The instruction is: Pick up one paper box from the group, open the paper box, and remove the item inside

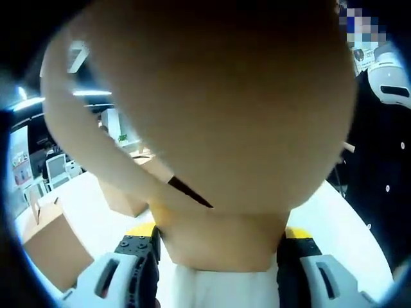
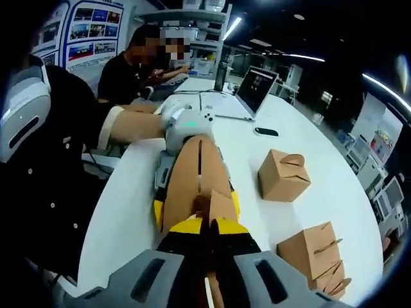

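A brown paper box (image 1: 218, 115) looms close in the left gripper view, and my left gripper (image 1: 221, 250) is shut on its lower end, with a yellow-and-black pad on each side. A dark slit (image 1: 189, 191) marks a flap seam. In the right gripper view the same box (image 2: 196, 170) lies lengthwise above the white table (image 2: 128, 205). The left gripper (image 2: 186, 123) holds its far end. My right gripper (image 2: 207, 226) is shut on the box's near flap (image 2: 218, 205), jaws pressed together. Whatever is inside the box is hidden.
Two more brown boxes stand on the table, one at mid right (image 2: 282, 174) and one near the front right edge (image 2: 318, 256). A laptop (image 2: 257, 86) and a phone (image 2: 266, 131) lie further back. The person's dark sleeve (image 2: 58, 167) is at left. People sit at the far end.
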Demonstrator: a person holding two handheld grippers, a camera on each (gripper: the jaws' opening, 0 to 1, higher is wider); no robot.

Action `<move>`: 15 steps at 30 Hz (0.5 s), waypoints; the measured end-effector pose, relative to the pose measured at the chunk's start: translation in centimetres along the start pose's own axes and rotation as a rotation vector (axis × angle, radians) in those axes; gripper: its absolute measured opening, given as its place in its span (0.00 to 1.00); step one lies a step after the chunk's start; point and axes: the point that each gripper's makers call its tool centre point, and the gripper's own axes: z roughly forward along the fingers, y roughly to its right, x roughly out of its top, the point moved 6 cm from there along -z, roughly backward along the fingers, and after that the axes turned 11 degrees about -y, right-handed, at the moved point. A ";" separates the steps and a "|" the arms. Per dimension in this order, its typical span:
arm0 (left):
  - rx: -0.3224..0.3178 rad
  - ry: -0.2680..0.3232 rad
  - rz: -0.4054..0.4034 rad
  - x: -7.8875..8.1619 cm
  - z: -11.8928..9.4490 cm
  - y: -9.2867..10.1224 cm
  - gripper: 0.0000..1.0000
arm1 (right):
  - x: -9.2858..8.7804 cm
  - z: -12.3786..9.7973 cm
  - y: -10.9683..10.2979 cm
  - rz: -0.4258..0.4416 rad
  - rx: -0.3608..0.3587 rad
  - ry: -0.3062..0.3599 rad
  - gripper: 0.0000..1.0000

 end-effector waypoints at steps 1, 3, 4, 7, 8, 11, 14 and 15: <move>0.001 -0.001 -0.001 0.0 0.0 0.0 0.73 | 0.0 0.0 0.0 0.000 -0.001 0.001 0.07; 0.003 -0.003 -0.002 -0.1 0.0 -0.2 0.73 | 0.1 -0.2 0.1 0.000 -0.003 0.006 0.07; 0.004 -0.004 -0.003 -0.1 -0.1 -0.2 0.72 | 0.1 -0.3 0.1 0.001 -0.003 0.007 0.07; 0.006 -0.007 -0.006 -0.1 -0.1 -0.4 0.72 | -0.1 -0.3 0.1 0.010 -0.005 0.014 0.07; 0.007 -0.009 -0.008 -0.2 0.0 -0.4 0.72 | -0.3 -0.3 0.1 0.011 -0.006 0.013 0.08; 0.018 -0.021 -0.010 -0.4 -0.2 -0.5 0.71 | -0.6 -0.4 0.1 0.004 -0.013 0.012 0.22; 0.033 -0.045 -0.019 -1.3 -1.3 0.0 0.74 | -1.0 -1.0 -0.2 0.025 -0.018 0.016 0.33; 0.047 -0.051 -0.029 -1.6 -1.9 0.3 0.75 | -1.1 -1.3 -0.4 0.013 -0.027 0.020 0.33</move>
